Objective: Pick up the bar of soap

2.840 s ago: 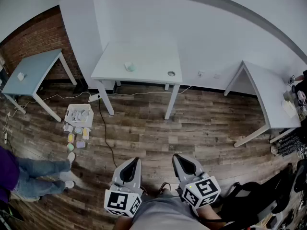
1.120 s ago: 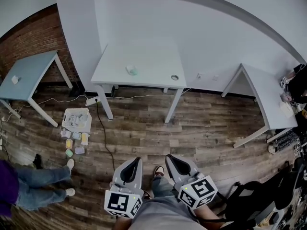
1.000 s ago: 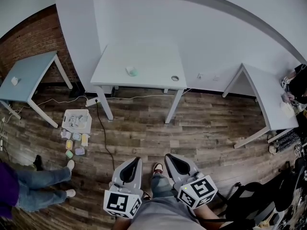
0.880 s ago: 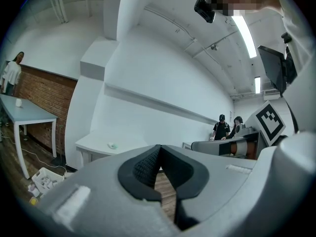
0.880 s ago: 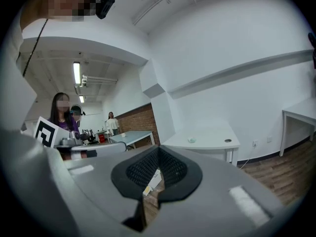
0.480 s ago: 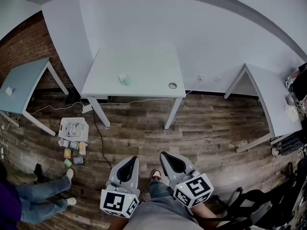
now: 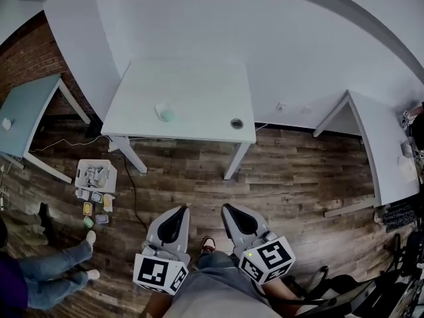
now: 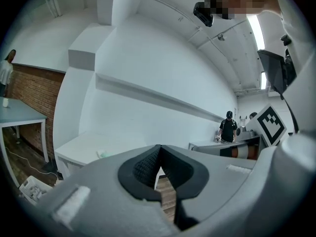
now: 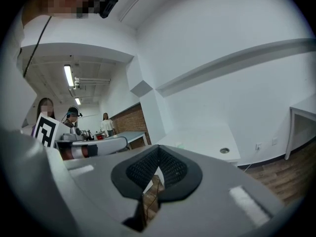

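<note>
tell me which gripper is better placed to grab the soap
Left, probably. The bar of soap lies almost straight ahead of the left gripper on the white table; the right gripper sits further to the side. Both are shut and well short of it.

White table (image 7: 199, 85), bar of soap (image 7: 165, 113) lying on it; round fitting (image 7: 236, 122) apart

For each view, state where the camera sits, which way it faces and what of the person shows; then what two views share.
Head view: on the person's head, facing steeply down at the table; shows the left hand-held gripper, right hand-held gripper and torso.
Left gripper view: on the left hand-held gripper, looking along its closed jaws toward the table.
Right gripper view: on the right hand-held gripper, likewise.
Shared: all three show the bar of soap on that table.
</note>
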Demonstrator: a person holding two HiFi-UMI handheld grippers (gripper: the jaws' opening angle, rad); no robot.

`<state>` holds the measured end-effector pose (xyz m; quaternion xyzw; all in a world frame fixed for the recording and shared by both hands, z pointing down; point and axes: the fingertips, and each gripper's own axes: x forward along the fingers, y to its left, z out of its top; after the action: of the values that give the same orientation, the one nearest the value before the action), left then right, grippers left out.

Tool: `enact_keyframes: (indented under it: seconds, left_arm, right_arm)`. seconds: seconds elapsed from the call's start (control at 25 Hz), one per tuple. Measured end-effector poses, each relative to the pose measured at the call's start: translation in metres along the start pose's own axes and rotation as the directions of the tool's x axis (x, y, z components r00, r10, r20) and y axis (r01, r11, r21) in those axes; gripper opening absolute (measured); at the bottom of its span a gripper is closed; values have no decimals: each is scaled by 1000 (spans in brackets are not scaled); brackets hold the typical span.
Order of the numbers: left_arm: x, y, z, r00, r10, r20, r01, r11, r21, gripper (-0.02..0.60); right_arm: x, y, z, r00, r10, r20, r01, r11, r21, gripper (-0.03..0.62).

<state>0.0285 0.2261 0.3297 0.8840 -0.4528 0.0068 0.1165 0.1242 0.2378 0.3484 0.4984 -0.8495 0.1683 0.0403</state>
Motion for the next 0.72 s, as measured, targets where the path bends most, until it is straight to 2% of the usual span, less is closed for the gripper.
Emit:
enact_keyframes:
  seconds: [0.4,0.72]
  left_arm:
    - [35,1,8,1000,26,0,-26,1000,9,-2]
    - [56,27,5,998,62,-18,-62,998,-4,-2]
  right_arm:
    - [23,-25,12,999,44,-3,-44,999,8,2]
    - [59,-31,15,996,85,-32,-85,996,-2,2]
